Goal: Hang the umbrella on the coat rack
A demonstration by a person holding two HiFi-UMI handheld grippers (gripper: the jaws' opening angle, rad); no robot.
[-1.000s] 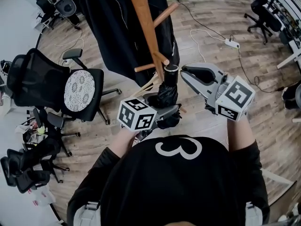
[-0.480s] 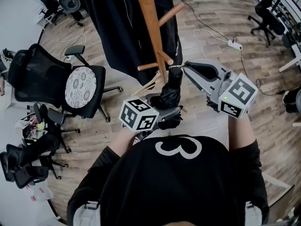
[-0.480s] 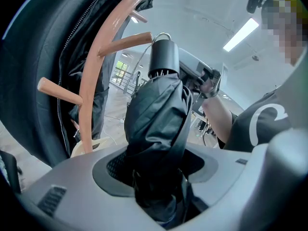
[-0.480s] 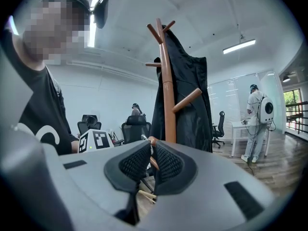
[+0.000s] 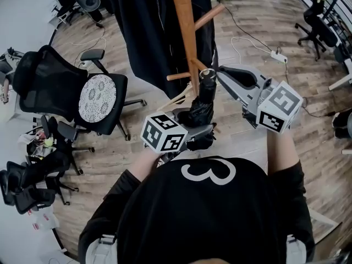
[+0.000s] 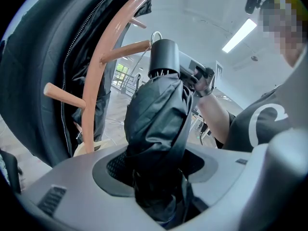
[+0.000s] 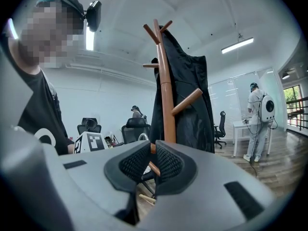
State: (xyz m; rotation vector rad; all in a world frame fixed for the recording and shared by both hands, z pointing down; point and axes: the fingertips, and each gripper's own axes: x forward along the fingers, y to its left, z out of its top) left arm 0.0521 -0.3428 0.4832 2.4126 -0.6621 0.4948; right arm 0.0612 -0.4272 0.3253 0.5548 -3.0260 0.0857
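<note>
My left gripper (image 5: 192, 126) is shut on the folded black umbrella (image 5: 199, 110), which points up and away with its round handle cap (image 5: 207, 86) on top. The cloth fills the jaws in the left gripper view (image 6: 159, 177), and a thin strap loop (image 6: 155, 35) sticks up from the cap. The wooden coat rack (image 5: 186, 26) stands just beyond, with a peg (image 5: 180, 76) beside the cap and a black coat (image 5: 146, 32) on it. My right gripper (image 5: 220, 72) sits level, right of the cap, its pads (image 7: 166, 161) together with nothing seen clamped.
A black mesh office chair (image 5: 82, 100) with a patterned cushion stands left of the rack. More chairs crowd the lower left (image 5: 33, 186) and far right (image 5: 316, 21). A power strip (image 5: 278, 56) with cables lies on the wood floor. A person with a backpack (image 7: 257, 119) stands far off.
The umbrella's handle end and my right gripper have edged slightly closer to the rack's pole. My left gripper keeps the same hold.
</note>
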